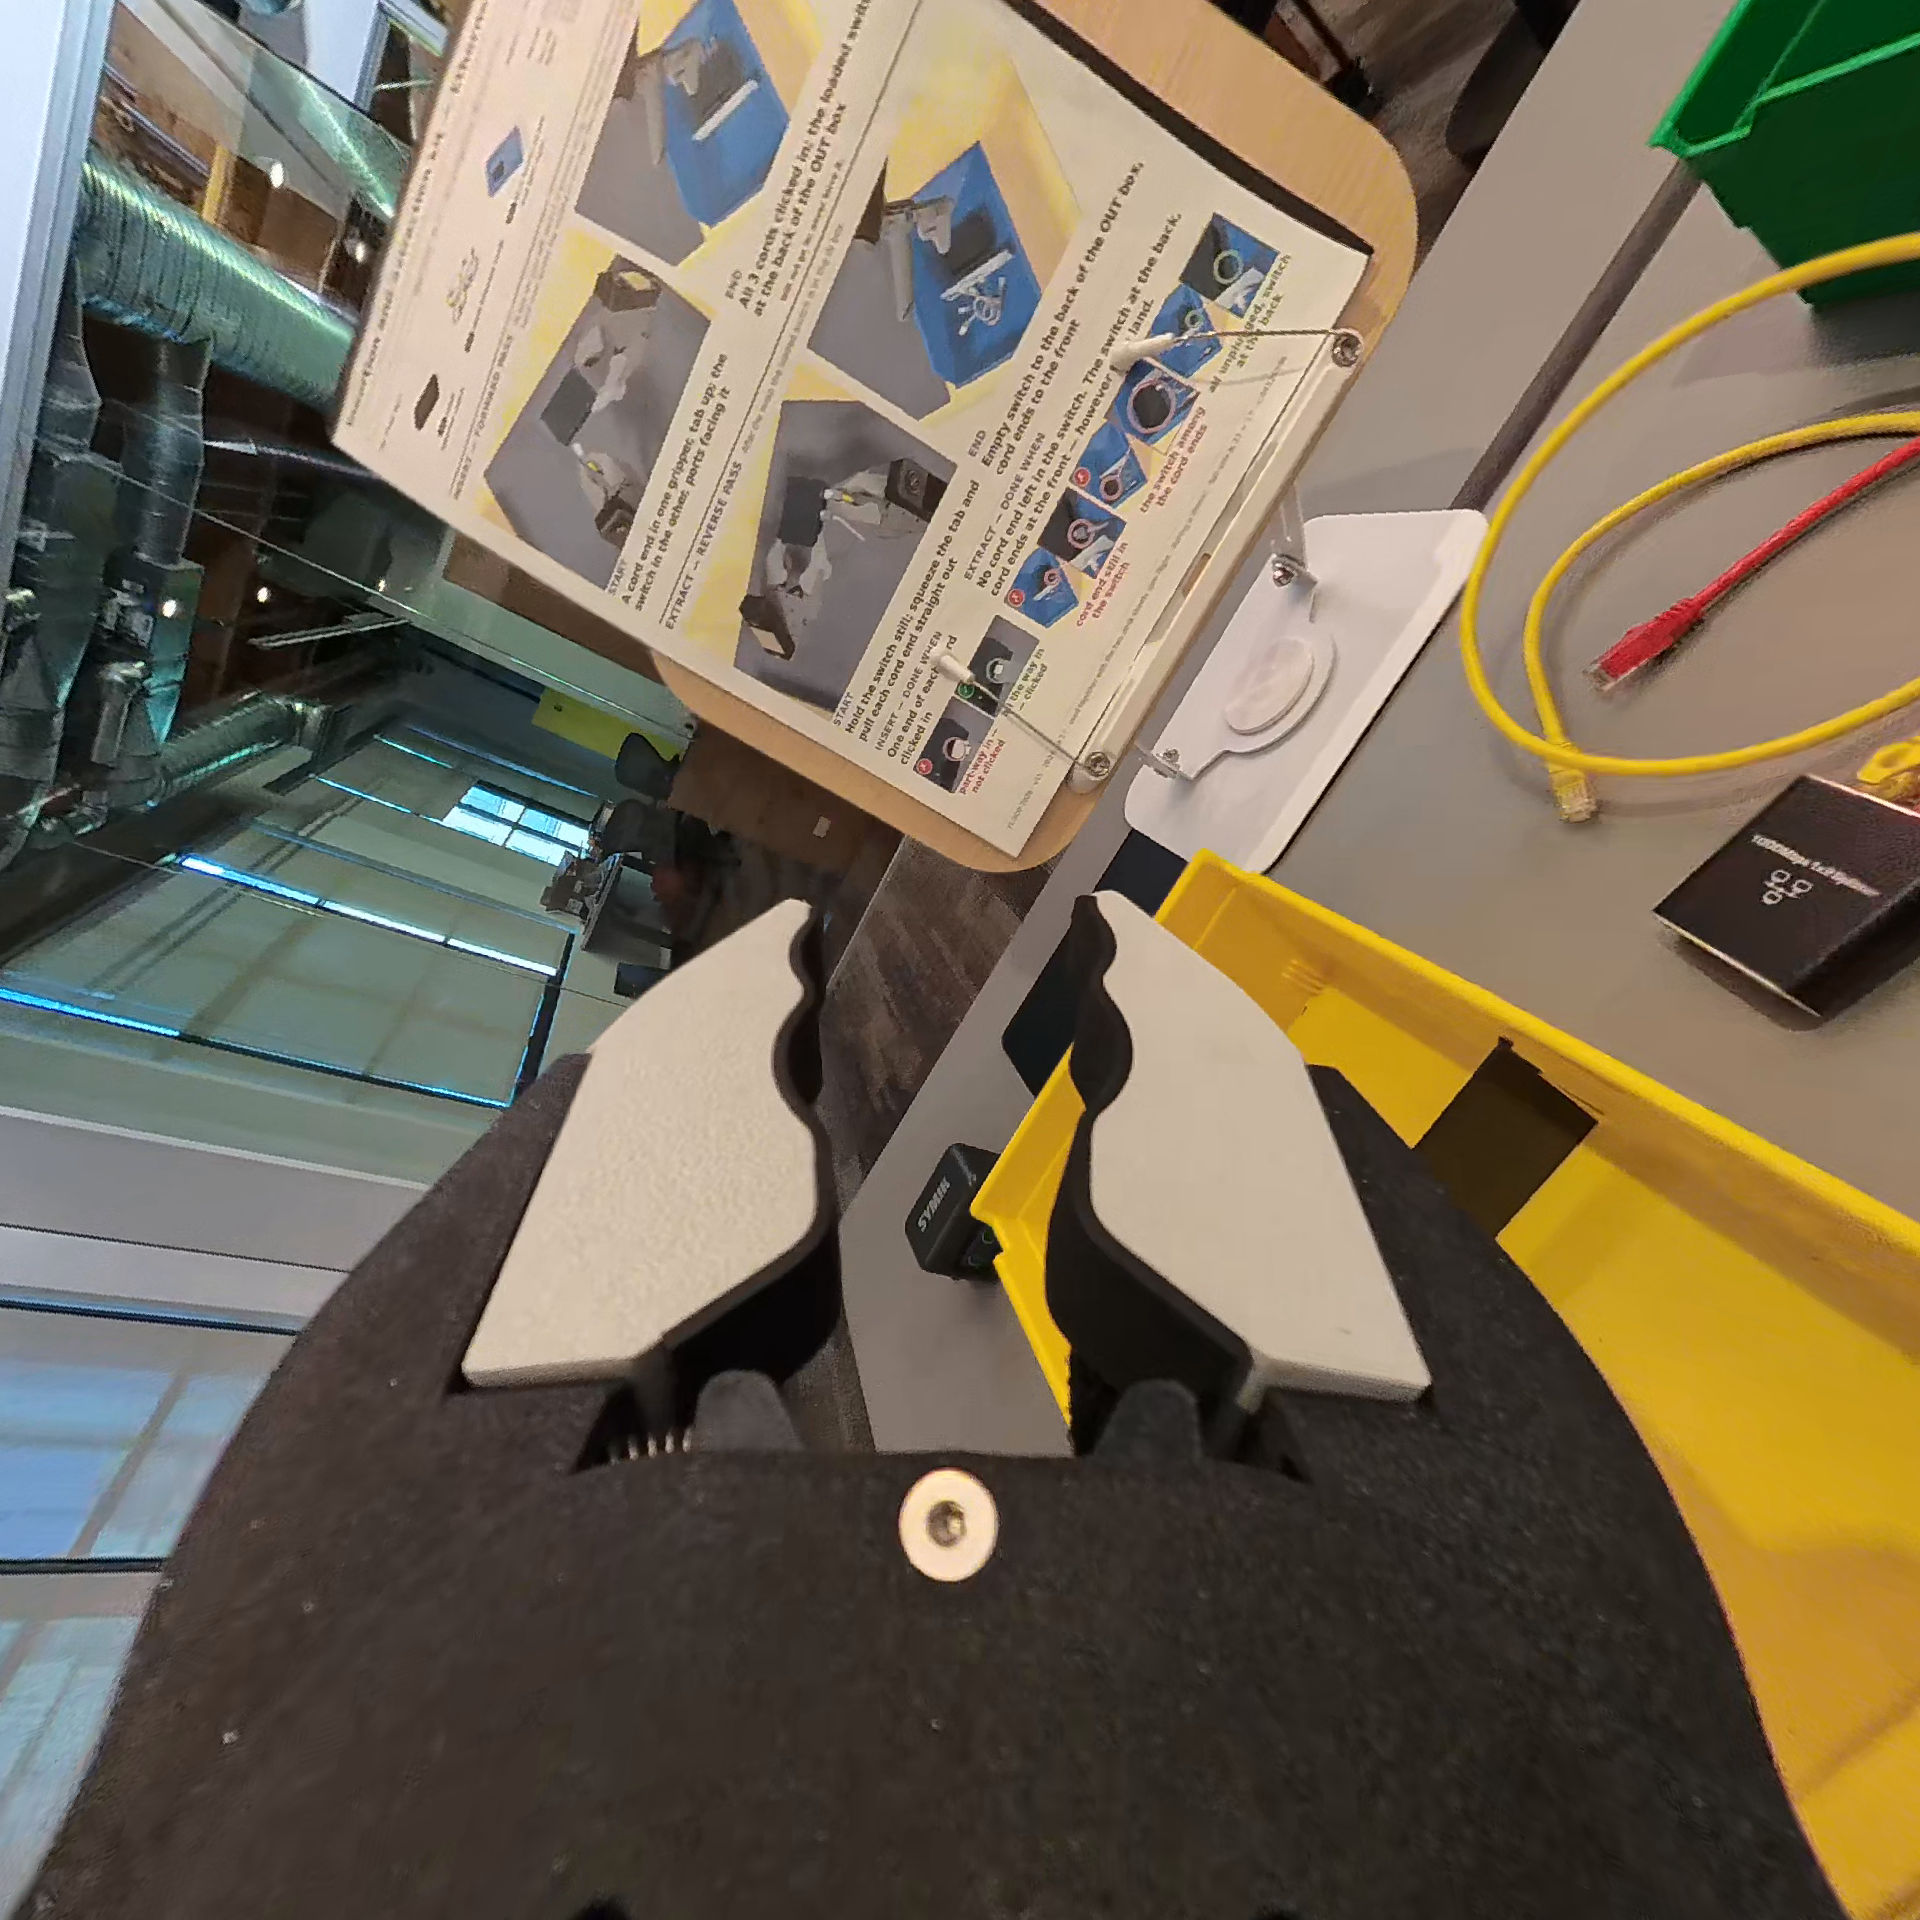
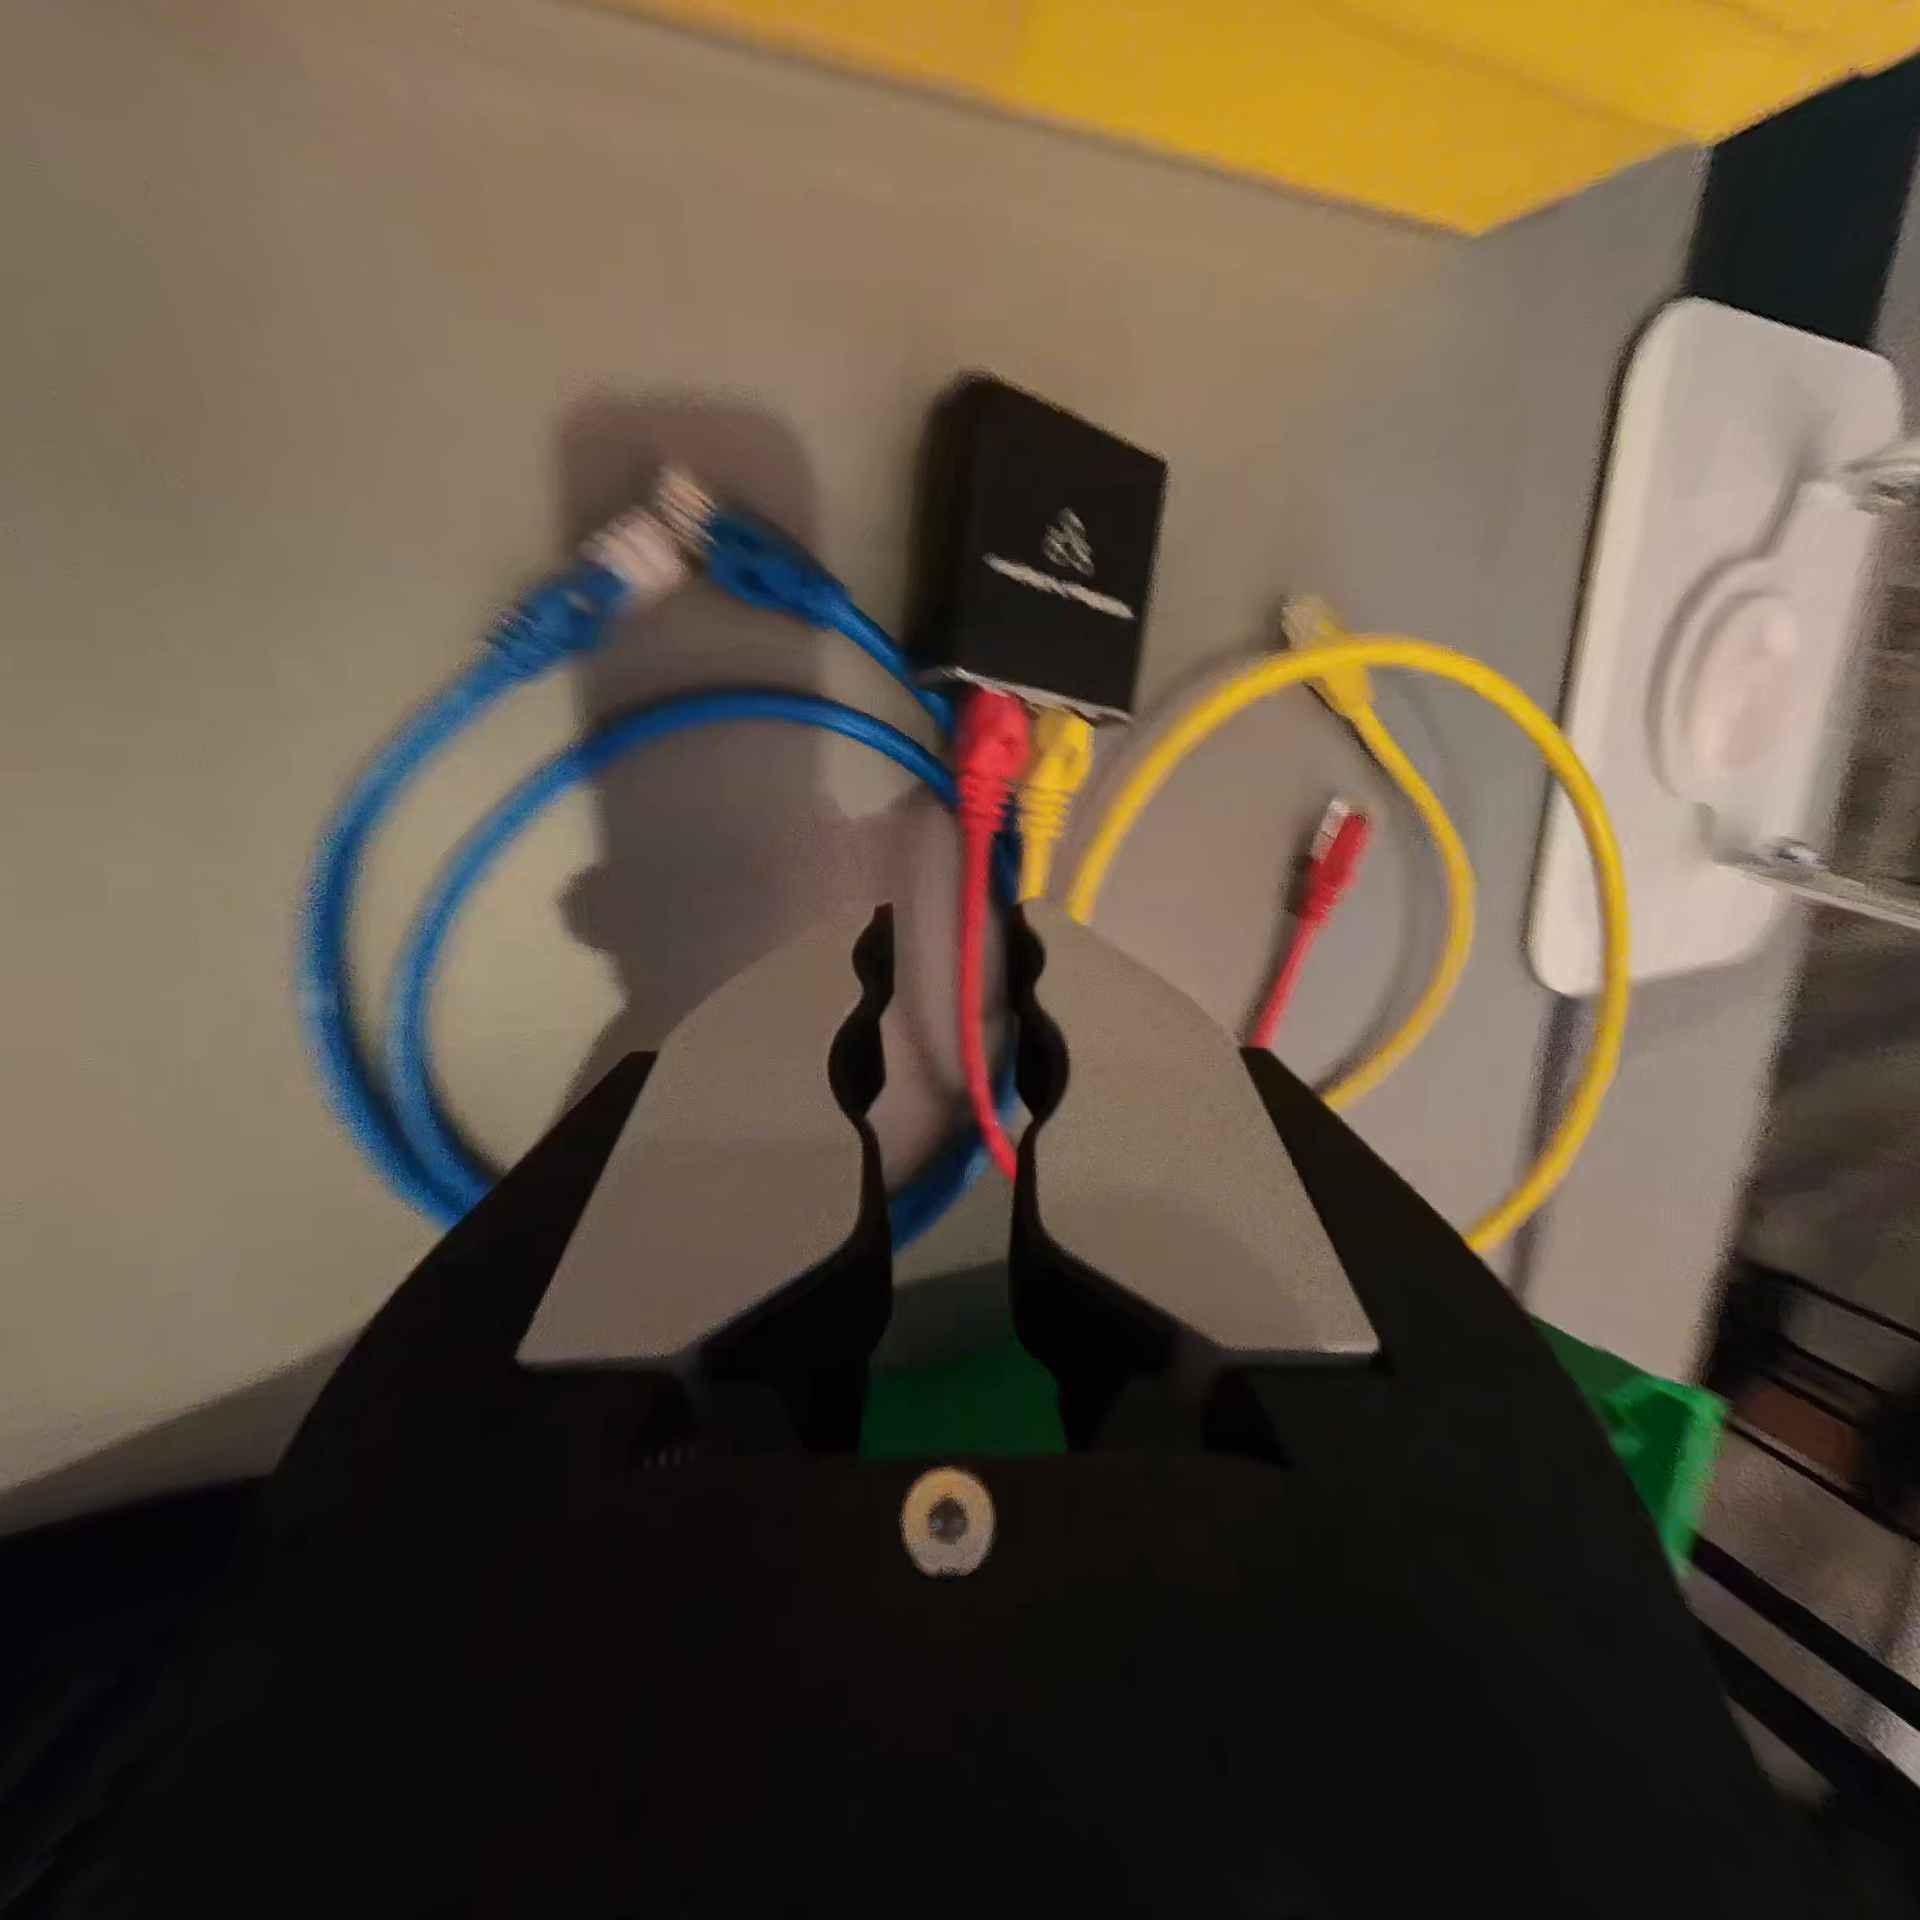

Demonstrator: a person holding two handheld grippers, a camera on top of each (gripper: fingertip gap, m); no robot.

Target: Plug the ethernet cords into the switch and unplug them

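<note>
A small black switch (image 2: 1039, 551) lies on the grey table. A red cord (image 2: 982, 758) and a yellow cord (image 2: 1055, 774) are plugged into its near side; their free ends lie to the right. A blue cord (image 2: 436, 862) lies coiled to the left, both its plugs loose. My right gripper (image 2: 951, 925) is open and empty, above the table just short of the plugged ends. My left gripper (image 1: 951, 914) is open and empty, over the corner of a yellow bin (image 1: 1558, 1195). The switch (image 1: 1797, 904), yellow cord (image 1: 1507, 644) and red plug (image 1: 1652, 644) show at the right of the left wrist view.
An instruction sheet on a wooden board (image 1: 831, 416) stands on a white base (image 1: 1330, 665) at the table's back. A green bin (image 1: 1829, 125) stands beyond the cords. A small black device (image 1: 940, 1210) sits by the yellow bin's corner.
</note>
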